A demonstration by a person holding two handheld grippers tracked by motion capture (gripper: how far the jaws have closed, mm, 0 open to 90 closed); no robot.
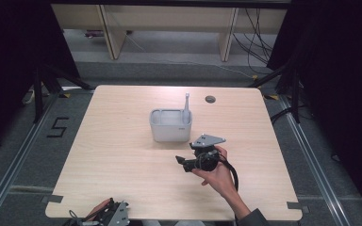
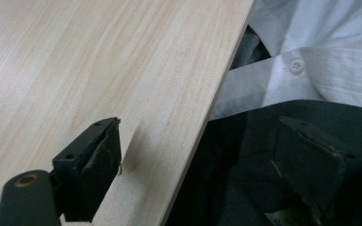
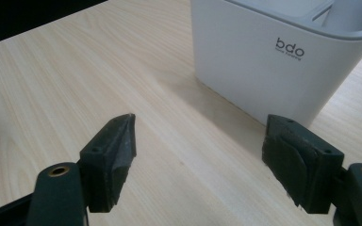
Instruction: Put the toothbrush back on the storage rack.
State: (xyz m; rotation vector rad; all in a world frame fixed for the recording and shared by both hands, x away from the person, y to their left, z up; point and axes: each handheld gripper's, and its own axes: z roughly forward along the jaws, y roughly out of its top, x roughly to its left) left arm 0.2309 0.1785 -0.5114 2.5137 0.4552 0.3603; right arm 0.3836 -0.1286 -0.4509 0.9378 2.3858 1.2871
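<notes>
Pale wood filled the high view, where I watched the right gripper (image 1: 185, 163) hang just short of the white holder (image 1: 170, 125) at mid-table, a grey stick (image 1: 187, 107) upright in it. I judged an approach under way, needing a short reach.

Its own camera showed jaws spread wide, empty.

Left gripper (image 2: 198, 169): gaping, empty, at the table (image 2: 99, 61) edge.

Lab recording bay, black curtains (image 1: 9, 56), floor rails (image 1: 9, 165), loose cables (image 1: 257, 42)
</notes>
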